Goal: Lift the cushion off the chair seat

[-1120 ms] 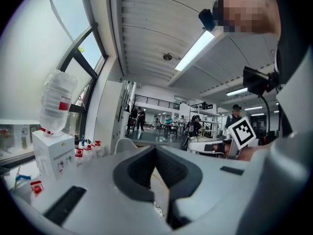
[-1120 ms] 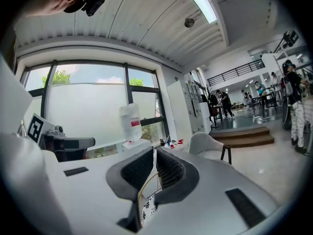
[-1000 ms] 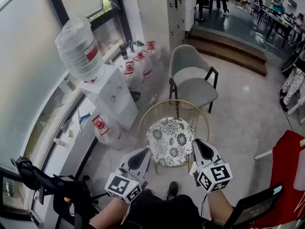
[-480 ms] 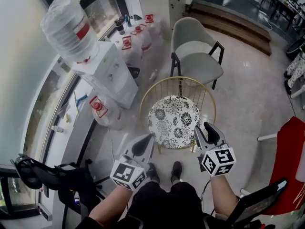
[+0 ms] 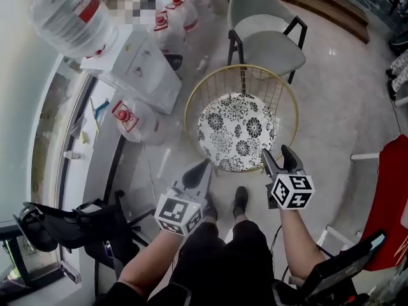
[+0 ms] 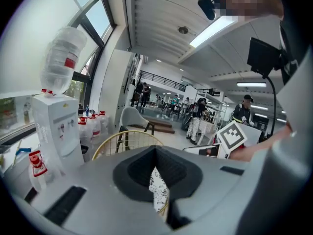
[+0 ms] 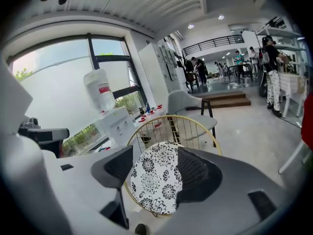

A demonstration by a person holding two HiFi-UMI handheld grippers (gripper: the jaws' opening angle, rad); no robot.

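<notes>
A round white cushion with black flowers (image 5: 237,132) lies on the seat of a gold wire chair (image 5: 191,104). My right gripper (image 5: 278,157) hovers at the chair's front right rim. Its jaws have just been opening and stand open with nothing between them. In the right gripper view the cushion (image 7: 154,177) shows beyond the gap. My left gripper (image 5: 201,169) sits off the chair's front left, short of the rim, jaws shut to a narrow slit. Through that slit a strip of the cushion (image 6: 157,185) and the gold rim (image 6: 122,136) show.
A white water dispenser (image 5: 137,62) with its bottle (image 5: 67,14) stands left of the chair, and spare jugs (image 5: 131,120) lie beside it. A grey chair (image 5: 268,37) stands behind. Red fabric (image 5: 392,196) is at right, black equipment (image 5: 64,228) at lower left. The person's shoe (image 5: 240,199) is near the chair front.
Both grippers have come down toward the front of the gold chair. The right jaws went from shut to open. The left jaws look the same.
</notes>
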